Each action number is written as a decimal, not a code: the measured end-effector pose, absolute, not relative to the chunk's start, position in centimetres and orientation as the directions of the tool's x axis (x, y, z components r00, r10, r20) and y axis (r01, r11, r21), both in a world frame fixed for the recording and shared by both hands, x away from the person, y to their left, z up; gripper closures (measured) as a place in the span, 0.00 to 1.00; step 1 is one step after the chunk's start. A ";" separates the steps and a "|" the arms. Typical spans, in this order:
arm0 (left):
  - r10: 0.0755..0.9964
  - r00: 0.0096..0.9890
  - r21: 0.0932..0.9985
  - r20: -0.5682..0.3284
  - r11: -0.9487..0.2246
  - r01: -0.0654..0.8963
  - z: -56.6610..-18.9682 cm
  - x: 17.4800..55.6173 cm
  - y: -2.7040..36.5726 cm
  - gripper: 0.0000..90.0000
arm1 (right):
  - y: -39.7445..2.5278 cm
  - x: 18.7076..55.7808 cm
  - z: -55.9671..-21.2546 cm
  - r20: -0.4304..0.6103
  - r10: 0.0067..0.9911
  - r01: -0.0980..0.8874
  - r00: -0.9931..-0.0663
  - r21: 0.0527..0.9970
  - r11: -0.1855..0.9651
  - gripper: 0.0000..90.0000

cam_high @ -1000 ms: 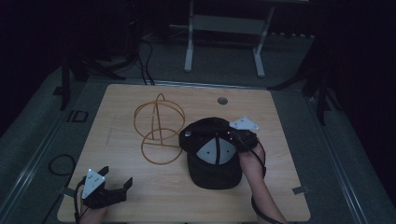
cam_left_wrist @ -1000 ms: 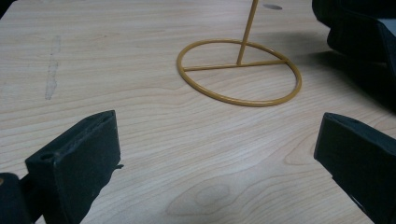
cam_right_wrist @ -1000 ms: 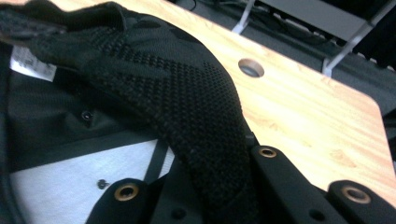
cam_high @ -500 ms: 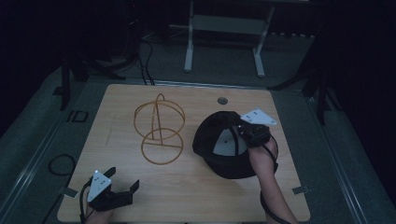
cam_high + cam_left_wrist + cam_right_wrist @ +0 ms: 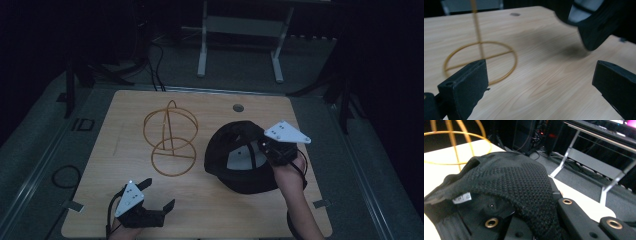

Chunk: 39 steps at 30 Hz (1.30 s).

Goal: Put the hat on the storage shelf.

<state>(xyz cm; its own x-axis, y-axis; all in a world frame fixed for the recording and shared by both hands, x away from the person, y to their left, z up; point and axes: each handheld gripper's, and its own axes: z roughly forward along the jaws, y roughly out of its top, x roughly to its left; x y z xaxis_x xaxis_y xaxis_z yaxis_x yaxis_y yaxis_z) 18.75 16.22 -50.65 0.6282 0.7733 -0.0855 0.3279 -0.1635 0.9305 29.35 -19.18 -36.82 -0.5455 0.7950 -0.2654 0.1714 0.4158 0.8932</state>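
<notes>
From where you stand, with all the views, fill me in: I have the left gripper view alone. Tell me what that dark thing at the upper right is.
Observer: A black cap, lifted and tilted, its inside facing the high camera.
Operator: Say who holds it.
Observer: The right gripper, jaws shut on the mesh.
Operator: Describe the gold ring by my jaw.
Observer: It is the base of a wire stand; a round hoop tops its post.
</notes>
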 end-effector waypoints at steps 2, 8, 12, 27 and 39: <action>0.758 0.647 0.933 -0.086 -0.167 0.320 -50.1 19.0 15.5 0.01 | -19.1 28.9 -36.8 -0.270 0.786 0.160 -0.557 0.893 0.420 0.98; 0.729 0.681 0.940 -0.075 -0.177 0.292 -48.6 20.1 13.4 0.01 | -18.8 27.9 -36.8 -0.272 0.763 0.130 -0.586 0.898 0.420 0.98; 0.718 0.693 0.944 -0.070 -0.177 0.279 -47.9 20.7 12.3 0.01 | -18.5 27.5 -36.9 -0.268 0.749 0.116 -0.606 0.902 0.416 0.98; 0.673 0.736 0.928 -0.073 -0.224 0.296 -47.7 24.0 8.5 0.17 | -18.6 26.5 -37.3 -0.271 0.662 0.054 -0.699 0.903 0.426 0.98; 0.651 0.749 0.927 -0.124 -0.192 0.321 -47.8 25.2 7.7 0.42 | -19.2 26.3 -37.4 -0.247 0.619 0.049 -0.745 0.906 0.421 0.98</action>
